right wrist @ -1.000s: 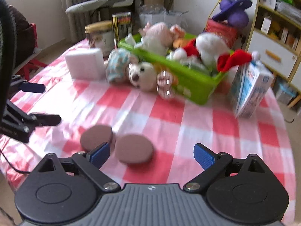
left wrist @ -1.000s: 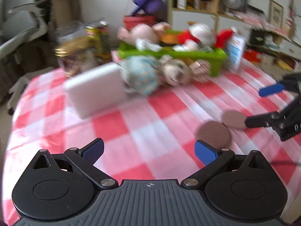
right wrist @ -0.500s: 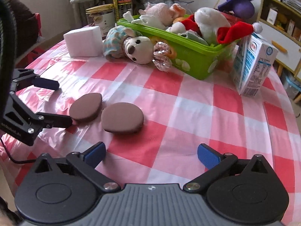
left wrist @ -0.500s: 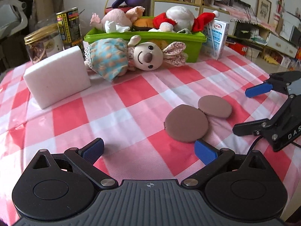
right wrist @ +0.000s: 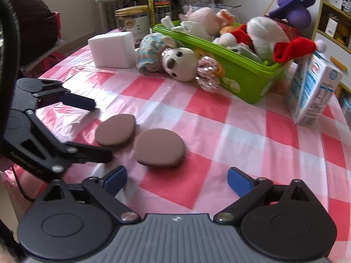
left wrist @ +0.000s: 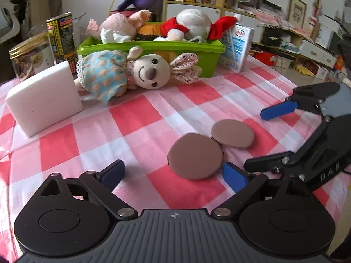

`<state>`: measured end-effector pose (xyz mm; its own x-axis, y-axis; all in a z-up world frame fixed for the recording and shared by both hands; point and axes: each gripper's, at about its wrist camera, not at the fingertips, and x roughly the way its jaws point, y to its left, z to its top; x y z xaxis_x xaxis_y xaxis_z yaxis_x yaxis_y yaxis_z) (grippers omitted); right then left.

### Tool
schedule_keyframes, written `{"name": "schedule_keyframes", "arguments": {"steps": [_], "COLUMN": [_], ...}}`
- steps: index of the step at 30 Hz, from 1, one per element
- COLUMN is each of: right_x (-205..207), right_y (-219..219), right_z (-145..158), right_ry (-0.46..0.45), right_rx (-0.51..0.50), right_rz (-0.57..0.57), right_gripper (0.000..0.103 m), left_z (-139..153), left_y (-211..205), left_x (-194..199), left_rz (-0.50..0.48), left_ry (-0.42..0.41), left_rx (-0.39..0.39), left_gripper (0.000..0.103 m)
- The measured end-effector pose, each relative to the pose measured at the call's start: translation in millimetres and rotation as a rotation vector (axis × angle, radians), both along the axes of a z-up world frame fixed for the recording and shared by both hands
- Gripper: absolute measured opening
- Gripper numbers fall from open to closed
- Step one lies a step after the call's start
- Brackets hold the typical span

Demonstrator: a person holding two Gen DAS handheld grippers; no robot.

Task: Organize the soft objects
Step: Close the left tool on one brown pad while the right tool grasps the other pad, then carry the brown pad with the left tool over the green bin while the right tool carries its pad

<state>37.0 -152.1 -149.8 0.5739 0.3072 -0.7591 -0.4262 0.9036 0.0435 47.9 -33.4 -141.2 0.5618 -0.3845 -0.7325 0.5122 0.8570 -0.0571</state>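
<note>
Both claws gape — two brown pads (left wrist: 195, 155) between.

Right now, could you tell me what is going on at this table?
A person holds a gripper in each hand over two brown pads on the checked cloth. The left gripper and right gripper are both open and hold nothing; both jaws have just been closing a little. Near pad and far pad lie flat, touching. A plush mouse lies beside the green bin of toys.
</note>
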Motion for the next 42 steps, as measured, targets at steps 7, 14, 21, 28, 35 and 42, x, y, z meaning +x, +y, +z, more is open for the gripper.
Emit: {"name": "schedule_keyframes", "arguments": {"steps": [7,14,21,28,35,42], "right_x": [2.9,5.3,3.8,2.6,2.5,3.6], "right_y": [3.7,5.2,8.0,9.2,5.5,2.4], "right_z": [3.2,7.2,8.3,10.6,15.7,25.3], "right_ry": [-0.012,-0.008,-0.017,-0.03,-0.044,-0.064], "right_rx": [0.017,0.044,0.041,0.039,0.054,0.078], "right_rz": [0.019,0.028,0.039,0.044,0.024,0.001], "right_gripper": [0.054,0.044,0.03,0.024,0.024,0.024], "left_z": [2.6,6.3,8.3,10.6,17.4,25.3], "left_y": [-0.2,1.4,2.0,5.3,9.2,12.0], "left_x": [3.3,7.2,8.1,10.5,12.0,14.9], "left_rz": [0.011,0.02,0.028,0.052,0.074,0.096], "left_ry": [0.012,0.037,0.045,0.054,0.036,0.017], "left_rx": [-0.023,-0.055,-0.058,-0.058,-0.066,-0.079], "left_gripper": [0.08,0.068,0.056,0.053,0.053,0.053]}}
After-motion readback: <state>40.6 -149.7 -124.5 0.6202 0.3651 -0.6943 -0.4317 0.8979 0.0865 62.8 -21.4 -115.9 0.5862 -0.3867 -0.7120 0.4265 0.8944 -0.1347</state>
